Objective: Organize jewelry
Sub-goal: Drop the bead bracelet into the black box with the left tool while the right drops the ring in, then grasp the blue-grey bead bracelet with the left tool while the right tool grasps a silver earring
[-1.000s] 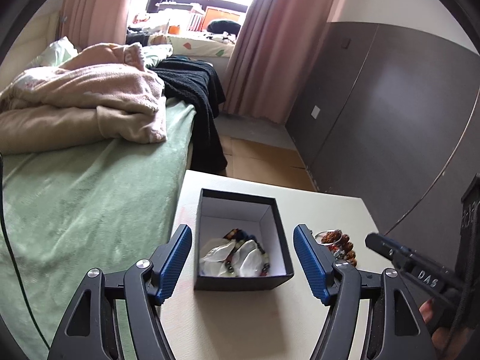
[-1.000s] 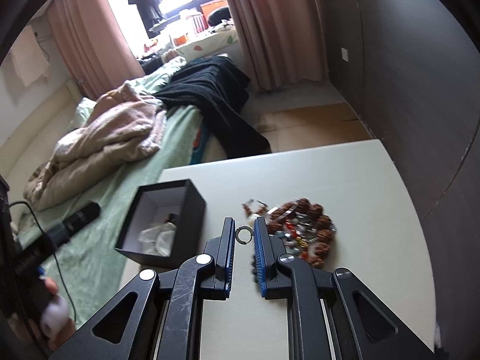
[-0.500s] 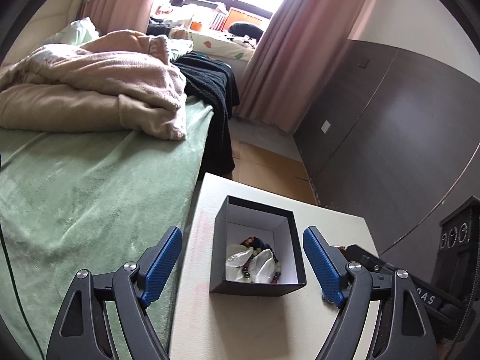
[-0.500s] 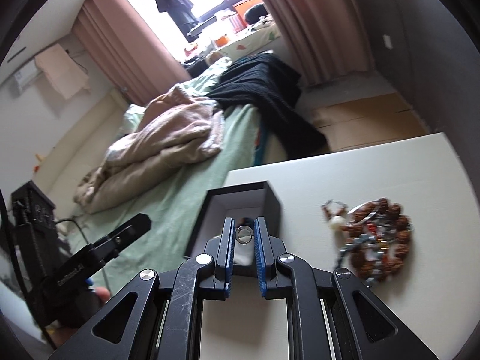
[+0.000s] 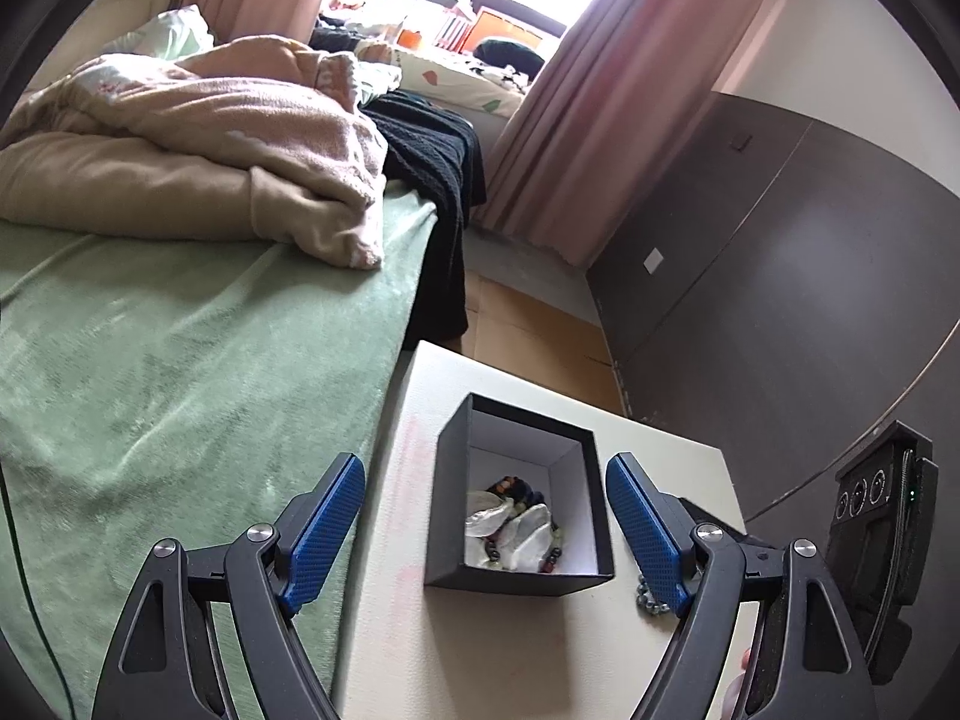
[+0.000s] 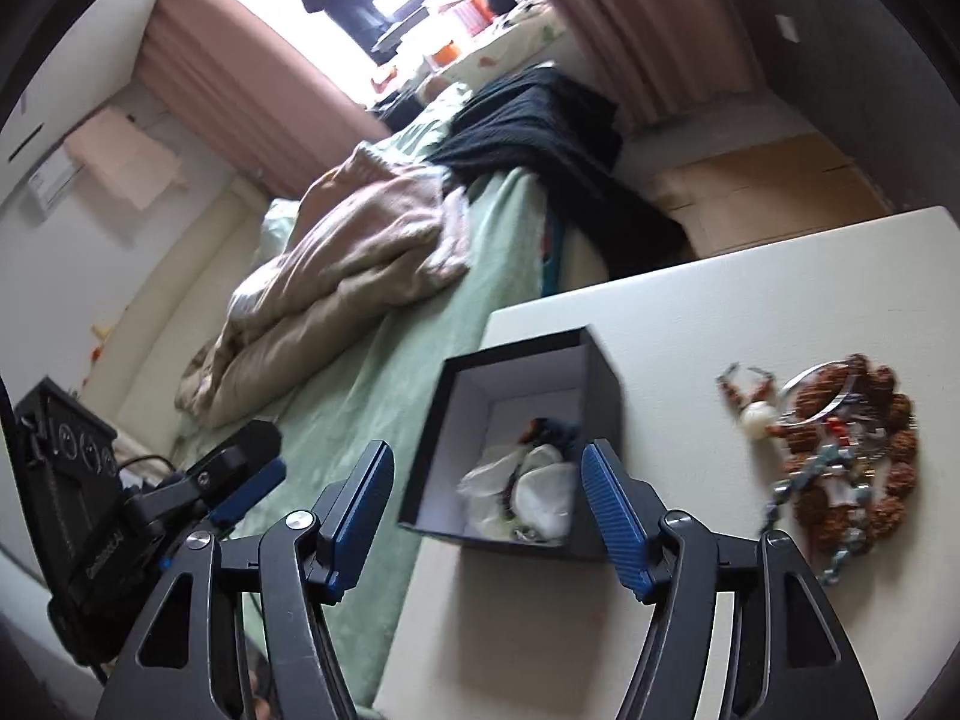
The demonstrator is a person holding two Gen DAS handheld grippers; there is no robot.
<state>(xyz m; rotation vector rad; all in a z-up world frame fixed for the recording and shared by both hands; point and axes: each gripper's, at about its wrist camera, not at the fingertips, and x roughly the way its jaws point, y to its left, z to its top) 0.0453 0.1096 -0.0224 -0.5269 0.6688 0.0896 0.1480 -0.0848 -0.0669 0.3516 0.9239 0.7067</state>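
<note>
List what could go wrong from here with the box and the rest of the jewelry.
1. The black box sits near the table edge beside the bed; a nudge from the open left gripper or right gripper could push it off.
2. The bead pile looks tangled, so lifting one piece may drag others along.
3. The box already holds several pieces; more may knot together.

Box (image 6: 591, 363) contents (image 6: 528, 492) motion-blurred in right wrist view, single pieces indistinct; loose jewelry pile (image 6: 840, 438) smeared too; in left wrist view the pile is hidden behind the left gripper (image 5: 485, 531) finger, only a chain end (image 5: 651, 597) showing.
</note>
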